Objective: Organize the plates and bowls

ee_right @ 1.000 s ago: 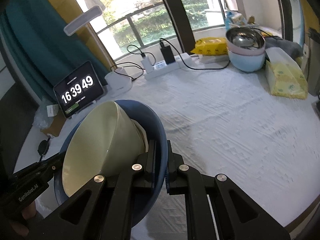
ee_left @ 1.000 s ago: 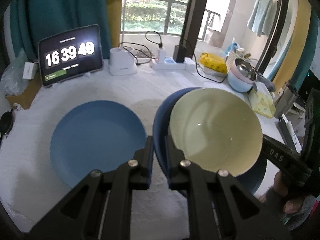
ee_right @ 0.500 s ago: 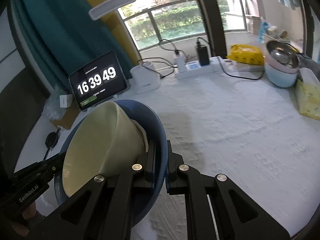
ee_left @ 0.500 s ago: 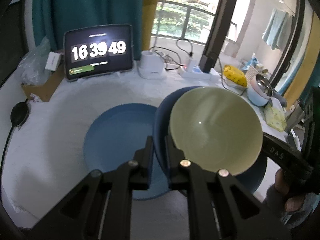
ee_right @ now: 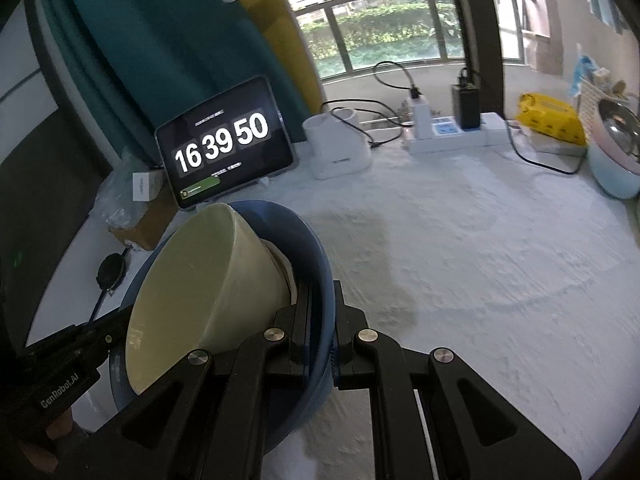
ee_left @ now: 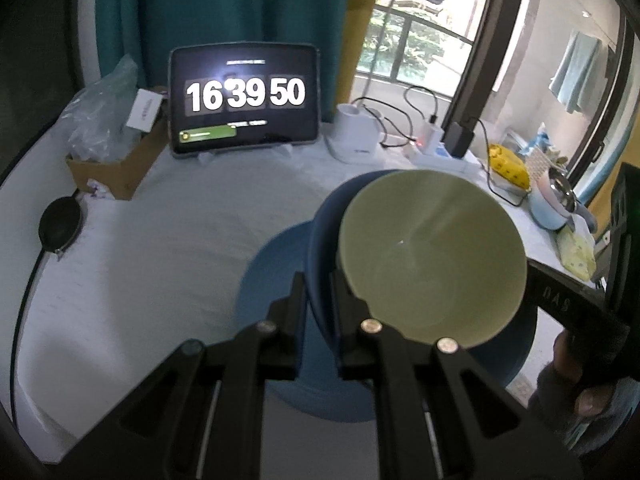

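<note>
A blue bowl [ee_left: 322, 240] with a cream bowl [ee_left: 432, 256] nested in it hangs in the air, tilted. My left gripper [ee_left: 318, 284] is shut on the blue bowl's near rim. My right gripper [ee_right: 320, 300] is shut on the opposite rim of the same blue bowl [ee_right: 316, 264]; the cream bowl [ee_right: 208, 276] leans out to its left. A blue plate [ee_left: 276, 272] lies on the white table below the bowls, partly hidden by them.
A tablet clock [ee_left: 244, 98] stands at the table's back, with a white lamp base [ee_left: 352, 136] and a power strip [ee_right: 452, 132] beside it. A cardboard box [ee_left: 116, 160] sits at back left. A stacked pot [ee_right: 616, 152] and a yellow pack [ee_right: 552, 118] are at far right.
Both grippers have carried the nested bowls to the left and over the blue plate. The plate has slid from the left of the view to under the bowls.
</note>
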Action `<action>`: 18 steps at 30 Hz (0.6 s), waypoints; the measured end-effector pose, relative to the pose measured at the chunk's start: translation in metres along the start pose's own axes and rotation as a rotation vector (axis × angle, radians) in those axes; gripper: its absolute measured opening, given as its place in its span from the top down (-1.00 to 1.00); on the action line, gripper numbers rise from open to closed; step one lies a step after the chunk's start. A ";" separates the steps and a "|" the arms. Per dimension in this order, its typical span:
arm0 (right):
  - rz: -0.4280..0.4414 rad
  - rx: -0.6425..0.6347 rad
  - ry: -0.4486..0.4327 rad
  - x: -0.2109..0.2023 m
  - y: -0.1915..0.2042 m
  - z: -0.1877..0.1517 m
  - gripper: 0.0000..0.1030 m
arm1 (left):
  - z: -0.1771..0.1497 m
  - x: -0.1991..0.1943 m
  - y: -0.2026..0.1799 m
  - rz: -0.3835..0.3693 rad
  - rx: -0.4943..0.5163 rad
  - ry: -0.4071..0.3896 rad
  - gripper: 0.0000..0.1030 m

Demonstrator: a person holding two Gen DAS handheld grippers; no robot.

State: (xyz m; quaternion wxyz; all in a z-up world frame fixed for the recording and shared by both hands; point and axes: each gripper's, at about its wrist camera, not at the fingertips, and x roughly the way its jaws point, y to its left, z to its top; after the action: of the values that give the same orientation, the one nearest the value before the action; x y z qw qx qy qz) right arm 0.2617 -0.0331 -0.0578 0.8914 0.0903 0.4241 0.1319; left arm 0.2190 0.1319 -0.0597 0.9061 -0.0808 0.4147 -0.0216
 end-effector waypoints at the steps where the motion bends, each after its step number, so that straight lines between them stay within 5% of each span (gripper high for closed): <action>1: 0.003 -0.005 0.002 0.003 0.003 0.002 0.83 | 0.002 0.001 0.004 0.005 -0.002 -0.002 0.82; 18: 0.023 -0.011 0.064 0.051 0.029 0.009 0.83 | 0.007 0.025 0.038 0.043 -0.041 0.049 0.82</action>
State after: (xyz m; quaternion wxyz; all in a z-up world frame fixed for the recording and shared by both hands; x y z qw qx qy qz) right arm 0.2950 0.0102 -0.0809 0.8762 0.0861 0.4508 0.1472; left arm 0.2395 0.1675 -0.0805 0.8942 -0.0898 0.4386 0.0044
